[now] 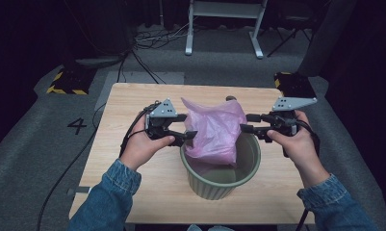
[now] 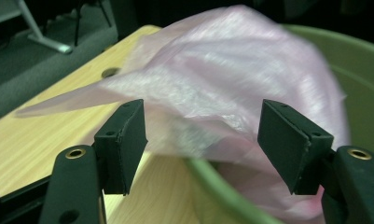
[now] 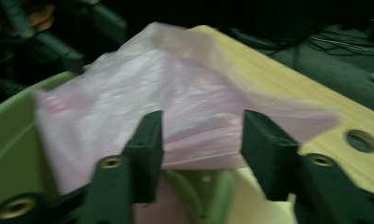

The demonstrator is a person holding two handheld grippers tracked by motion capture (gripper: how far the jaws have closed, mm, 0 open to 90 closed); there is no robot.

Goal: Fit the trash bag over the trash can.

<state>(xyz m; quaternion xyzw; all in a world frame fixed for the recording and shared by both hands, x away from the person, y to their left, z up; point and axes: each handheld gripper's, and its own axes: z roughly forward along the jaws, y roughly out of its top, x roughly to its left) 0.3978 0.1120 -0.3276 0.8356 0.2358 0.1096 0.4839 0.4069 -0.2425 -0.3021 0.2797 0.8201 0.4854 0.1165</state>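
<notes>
Loosely bunched, pink plastic bag (image 1: 213,130) standing half inside green ribbed bin (image 1: 221,185), long axis upright, peak leaning toward bin's far-left rim. Left gripper (image 1: 193,135) at bin's left rim, jaws spread apart, bag film ahead of them and between the pads, not pinched. Right gripper (image 1: 244,123) at bin's right rim, jaws likewise apart, nothing clamped. Bin near front middle of wooden table (image 1: 133,103).

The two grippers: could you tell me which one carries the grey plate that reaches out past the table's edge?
The right gripper: its grey plate juts beyond the table, while the left gripper has its plate above the wood.
</notes>
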